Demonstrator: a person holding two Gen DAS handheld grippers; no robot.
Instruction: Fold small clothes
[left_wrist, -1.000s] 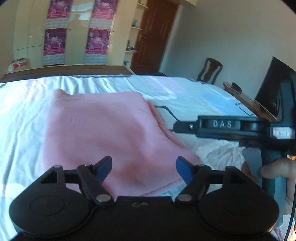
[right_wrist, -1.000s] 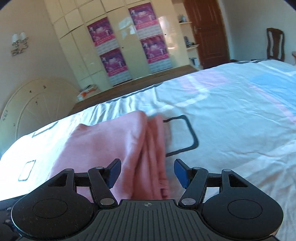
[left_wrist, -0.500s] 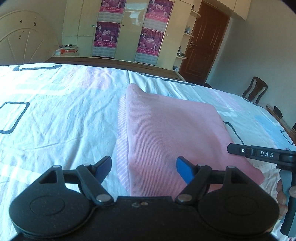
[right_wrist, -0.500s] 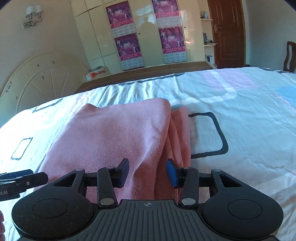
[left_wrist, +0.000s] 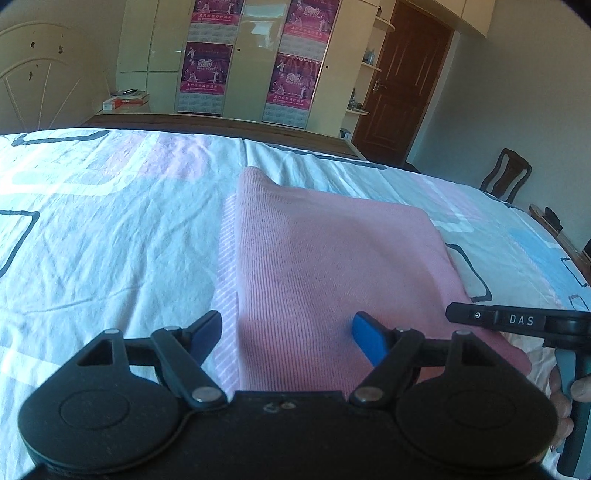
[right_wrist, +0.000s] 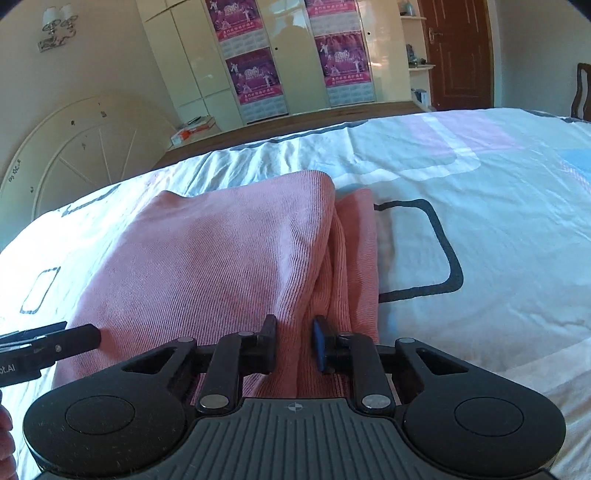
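Sunlit bed sheet (left_wrist: 110, 240) carries the pink garment (left_wrist: 332, 266), folded near me. Right gripper (right_wrist: 294, 345) pinches its layered right edge; left gripper (left_wrist: 286, 330) hovers spread, empty. I'd grip the left edge level before lifting both together.

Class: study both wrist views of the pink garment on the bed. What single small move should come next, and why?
Probably close the left claw on the near left edge of the pink garment. Its fingers are wide open over that edge, while the right claw has already narrowed onto the layered right edge, so both sides could then be lifted together.
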